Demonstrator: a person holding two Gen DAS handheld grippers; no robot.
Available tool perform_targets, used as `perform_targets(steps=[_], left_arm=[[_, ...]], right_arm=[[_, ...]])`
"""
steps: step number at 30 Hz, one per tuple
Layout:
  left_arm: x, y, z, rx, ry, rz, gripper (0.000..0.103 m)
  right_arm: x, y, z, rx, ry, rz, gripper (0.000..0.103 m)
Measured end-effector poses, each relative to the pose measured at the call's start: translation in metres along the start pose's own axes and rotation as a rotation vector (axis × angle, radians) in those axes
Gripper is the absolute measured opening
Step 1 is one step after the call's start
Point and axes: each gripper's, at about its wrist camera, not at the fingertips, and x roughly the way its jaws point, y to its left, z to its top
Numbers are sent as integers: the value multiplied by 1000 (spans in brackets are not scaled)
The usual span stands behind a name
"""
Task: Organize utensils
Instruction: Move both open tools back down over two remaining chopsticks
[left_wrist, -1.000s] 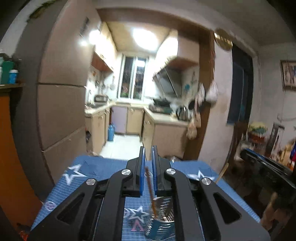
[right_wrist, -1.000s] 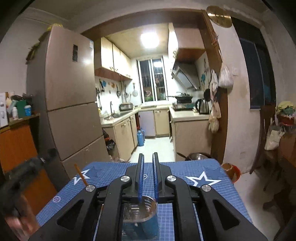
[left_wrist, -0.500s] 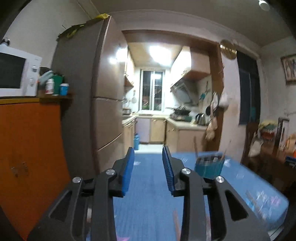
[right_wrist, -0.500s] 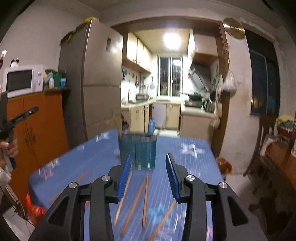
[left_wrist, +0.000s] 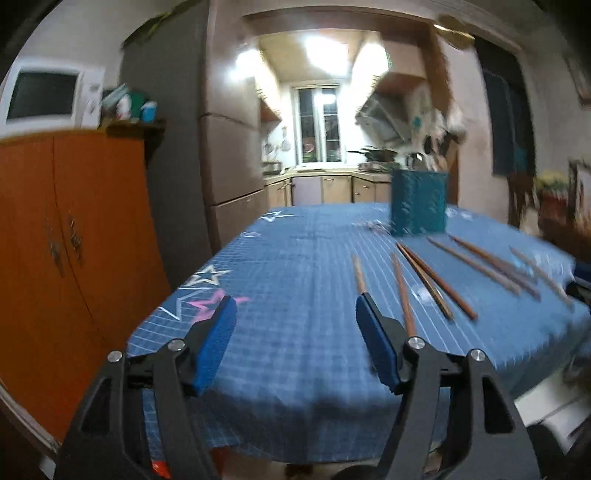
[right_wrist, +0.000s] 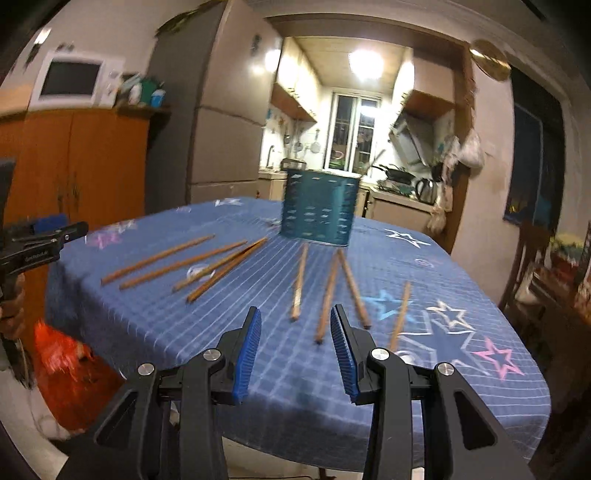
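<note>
A teal perforated utensil holder (left_wrist: 419, 203) (right_wrist: 319, 210) stands upright toward the far side of the table. Several brown chopsticks (left_wrist: 402, 291) (right_wrist: 299, 280) lie loose on the blue star-patterned cloth (left_wrist: 295, 258) (right_wrist: 461, 295) in front of it. My left gripper (left_wrist: 294, 299) hovers over the near left part of the cloth; its jaws are opening and hold nothing. My right gripper (right_wrist: 295, 309) is open and empty, just short of the nearest chopstick ends. The left gripper (right_wrist: 62, 225) also shows at the left edge of the right wrist view, held by a hand (right_wrist: 11, 306).
An orange cabinet (left_wrist: 74, 240) with a microwave (left_wrist: 44, 96) on top stands left of the table, with a tall fridge (left_wrist: 229, 147) behind it. A red bag (right_wrist: 62, 354) lies on the floor at the left. A chair (right_wrist: 528, 258) stands at the right. A kitchen lies beyond.
Both grippers have pulled back and down from above the holder to the table's near edge. Both were shut, the left around a chopstick; now both are open and empty.
</note>
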Motion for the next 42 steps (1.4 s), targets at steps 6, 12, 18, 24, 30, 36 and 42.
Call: perform_targets(steps=[6, 12, 18, 24, 30, 36, 42], left_arm=[[-4, -28, -29, 120, 2, -57, 64], [8, -28, -35, 106, 26, -85, 41], [16, -34, -45, 100, 49, -106, 23], [19, -34, -46, 92, 43, -113, 20], [23, -33, -47, 85, 36, -117, 20], [26, -32, -47, 70, 35, -123, 20], [26, -31, -49, 62, 28, -131, 20]], right_arm=[[23, 18, -14, -10, 51, -23, 22], [35, 20, -16, -14, 64, -52, 21], [47, 20, -12, 1, 68, -82, 21], [61, 18, -7, 16, 72, -97, 21], [75, 9, -2, 50, 88, -104, 21], [84, 5, 2, 57, 98, -103, 21], [92, 2, 3, 64, 96, -88, 21]])
